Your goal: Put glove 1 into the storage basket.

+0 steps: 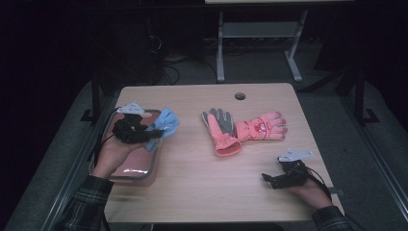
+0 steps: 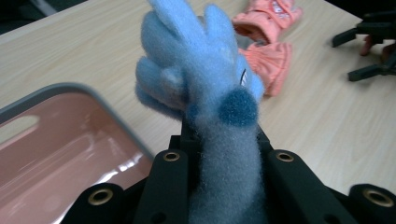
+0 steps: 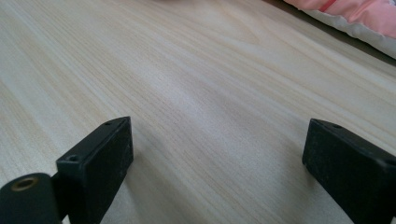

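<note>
My left gripper [image 1: 153, 130] is shut on a fluffy light-blue glove [image 1: 165, 124] and holds it over the far right corner of a pink tray with a grey rim [image 1: 132, 169]. In the left gripper view the blue glove [image 2: 201, 88] stands up between the black jaws, its cuff pinched, with the tray [image 2: 56, 154] below to the left. Two salmon-pink gloves lie mid-table: one with a grey palm [image 1: 220, 131], one with a red-and-white patch [image 1: 263, 127]. My right gripper [image 1: 268, 180] rests open near the front right, holding nothing; its fingertips [image 3: 112, 140] frame bare wood.
The wooden table [image 1: 202, 187] has a round cable hole [image 1: 239, 96] at its far edge. A grey desk frame [image 1: 220, 48] stands on the floor behind. An edge of a pink glove [image 3: 355, 18] lies beyond the right gripper.
</note>
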A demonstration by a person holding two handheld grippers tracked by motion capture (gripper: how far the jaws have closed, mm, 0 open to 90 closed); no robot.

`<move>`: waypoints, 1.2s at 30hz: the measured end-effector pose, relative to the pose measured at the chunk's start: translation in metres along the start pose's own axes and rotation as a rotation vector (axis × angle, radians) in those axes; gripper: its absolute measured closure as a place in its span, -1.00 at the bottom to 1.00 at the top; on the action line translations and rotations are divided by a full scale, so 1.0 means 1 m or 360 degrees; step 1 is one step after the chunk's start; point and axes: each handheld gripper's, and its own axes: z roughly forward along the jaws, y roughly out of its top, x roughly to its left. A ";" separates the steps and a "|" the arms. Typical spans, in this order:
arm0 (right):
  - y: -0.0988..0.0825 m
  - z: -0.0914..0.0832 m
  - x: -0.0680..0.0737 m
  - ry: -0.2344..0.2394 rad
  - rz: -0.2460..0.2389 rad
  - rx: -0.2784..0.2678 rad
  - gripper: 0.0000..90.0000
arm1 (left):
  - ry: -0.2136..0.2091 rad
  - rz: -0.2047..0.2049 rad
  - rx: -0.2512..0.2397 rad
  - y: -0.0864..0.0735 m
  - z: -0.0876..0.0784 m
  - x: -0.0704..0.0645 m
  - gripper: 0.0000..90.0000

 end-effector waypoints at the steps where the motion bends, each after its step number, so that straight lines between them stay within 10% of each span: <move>1: 0.000 0.000 0.000 0.0000 -0.0002 -0.0002 -0.82 | 0.0015 -0.0007 0.0003 -0.001 -0.002 0.004 0.68; 14: 0.000 0.000 0.000 -0.0001 -0.0003 -0.0002 -0.82 | 0.0157 -0.0136 0.0041 -0.021 -0.003 0.046 0.68; 36: 0.000 0.000 0.000 -0.0004 0.0003 0.0000 -0.82 | 0.0265 -0.0273 0.0272 -0.050 0.057 0.089 0.67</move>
